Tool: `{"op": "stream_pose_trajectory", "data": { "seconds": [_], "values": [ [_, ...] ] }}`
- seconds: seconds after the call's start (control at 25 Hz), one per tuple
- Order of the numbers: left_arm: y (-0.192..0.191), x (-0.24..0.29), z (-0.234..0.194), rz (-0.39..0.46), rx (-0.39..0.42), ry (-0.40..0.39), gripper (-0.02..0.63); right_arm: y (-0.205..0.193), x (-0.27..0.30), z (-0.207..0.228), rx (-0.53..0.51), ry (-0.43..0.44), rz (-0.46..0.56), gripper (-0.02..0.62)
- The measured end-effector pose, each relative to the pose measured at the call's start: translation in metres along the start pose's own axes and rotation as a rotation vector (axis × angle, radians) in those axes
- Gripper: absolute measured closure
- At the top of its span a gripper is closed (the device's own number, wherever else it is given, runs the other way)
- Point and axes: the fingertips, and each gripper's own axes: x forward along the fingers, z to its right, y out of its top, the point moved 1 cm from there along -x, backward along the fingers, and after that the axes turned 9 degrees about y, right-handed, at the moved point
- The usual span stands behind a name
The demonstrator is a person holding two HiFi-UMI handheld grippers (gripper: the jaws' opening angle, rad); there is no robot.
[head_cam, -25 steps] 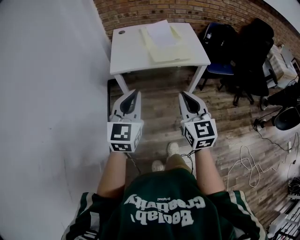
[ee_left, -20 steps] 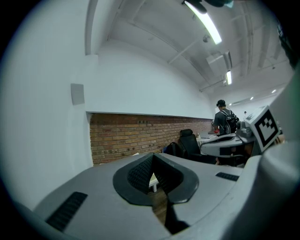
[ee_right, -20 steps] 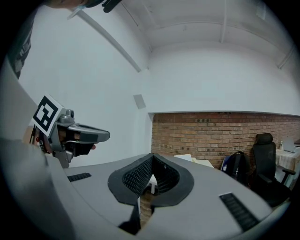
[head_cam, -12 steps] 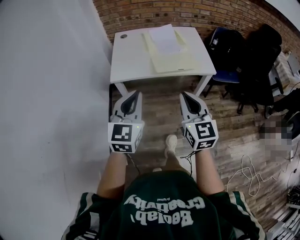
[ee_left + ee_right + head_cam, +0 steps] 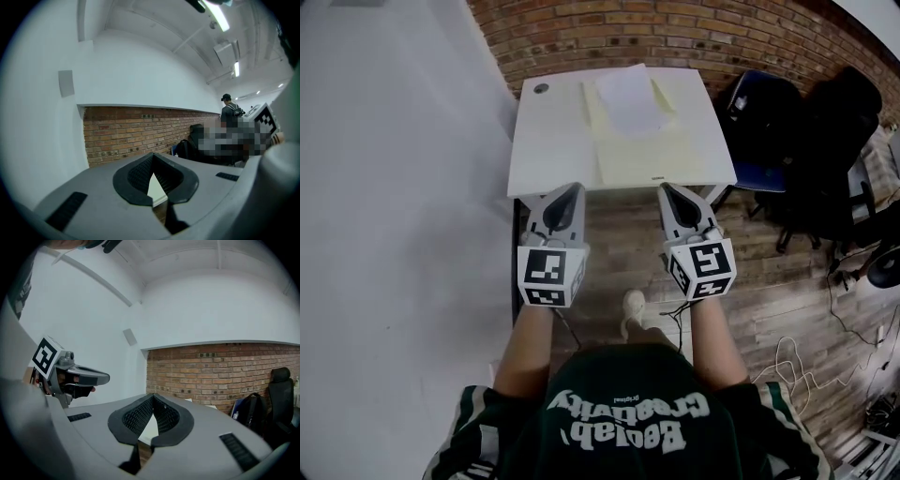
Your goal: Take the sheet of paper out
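Left claw and right claw both pressed together, empty, near white rectangular surface bearing white paper sheet.

I log: grey left gripper, right gripper, black-and-white marker cubes; behind the cubes, green shirt, white lettering, striped sleeves.

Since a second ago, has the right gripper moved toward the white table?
Yes, toward the white table: the tips of the right gripper now overlap its near edge; a gap separated them before.
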Motion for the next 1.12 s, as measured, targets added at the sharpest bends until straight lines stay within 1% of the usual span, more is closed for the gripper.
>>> {"op": "stream_pose_trajectory", "data": {
  "seconds": [0.24, 0.4, 0.76, 1.12],
  "values": [
    [0.006, 0.073, 0.004, 0.003, -0.004, 0.022, 0.606, 0.0, 0.041, 0.063, -0.008, 0.026, 0.0, 0.601],
    [0.01, 0.105, 0.006, 0.007, -0.006, 0.032, 0.606, -0.003, 0.058, 0.093, -0.009, 0.033, -0.003, 0.601],
    [0.018, 0.142, 0.005, 0.004, 0.01, 0.04, 0.606, -0.002, 0.081, 0.128, 0.001, 0.052, -0.003, 0.601],
    [0.016, 0.19, -0.015, -0.011, 0.01, 0.027, 0.606, -0.005, 0.123, 0.152, 0.0, 0.061, -0.028, 0.601]
  ]
}}
